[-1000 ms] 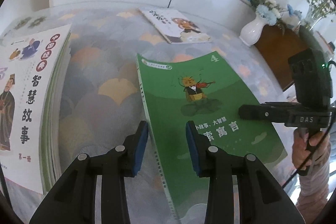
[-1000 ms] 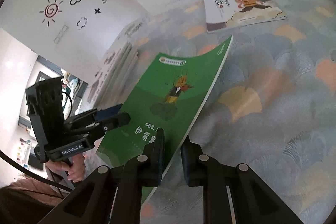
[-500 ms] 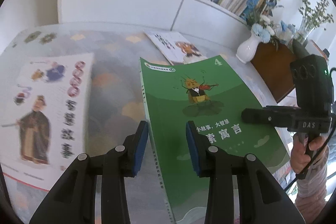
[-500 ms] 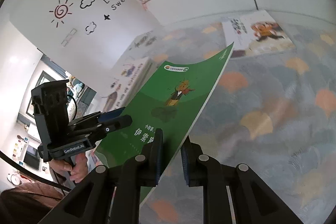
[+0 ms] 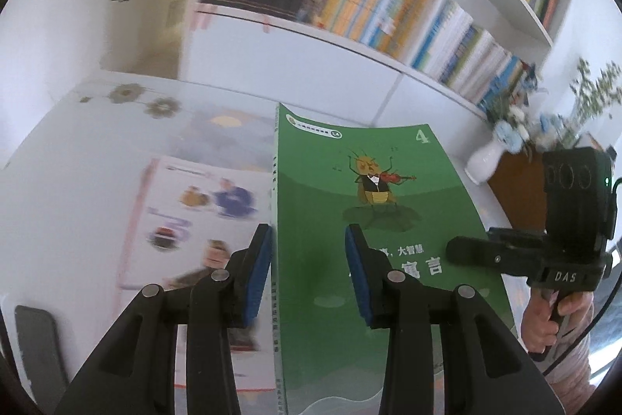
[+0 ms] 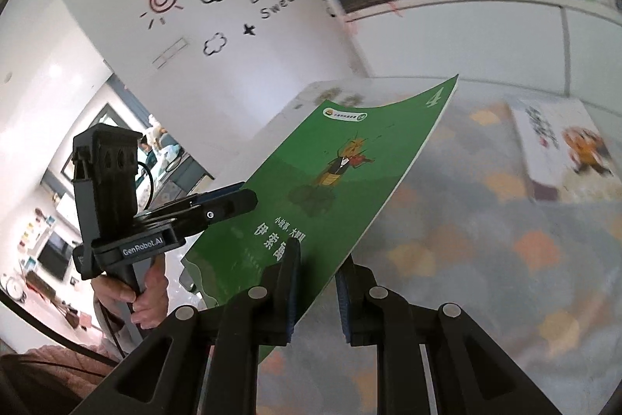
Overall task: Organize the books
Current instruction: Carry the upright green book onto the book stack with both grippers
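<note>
Our left gripper (image 5: 307,275) has its blue pads clamped across the spine edge of the green book (image 5: 373,220), and our right gripper (image 6: 317,292) pinches the opposite long edge, so we hold the book between us, tilted up above the table (image 6: 505,259). Under it lies patterned cloth. A white storybook (image 5: 202,220) lies flat just left of the green one, and a bear-cover book (image 6: 563,150) lies farther back, near the wall. Most of the cloth around them is bare. Behind the table, the white bookshelf (image 5: 447,37) holds tight rows of upright books, and a white vase (image 5: 486,162) with flowers stands on a brown cabinet at the table's right edge.
</note>
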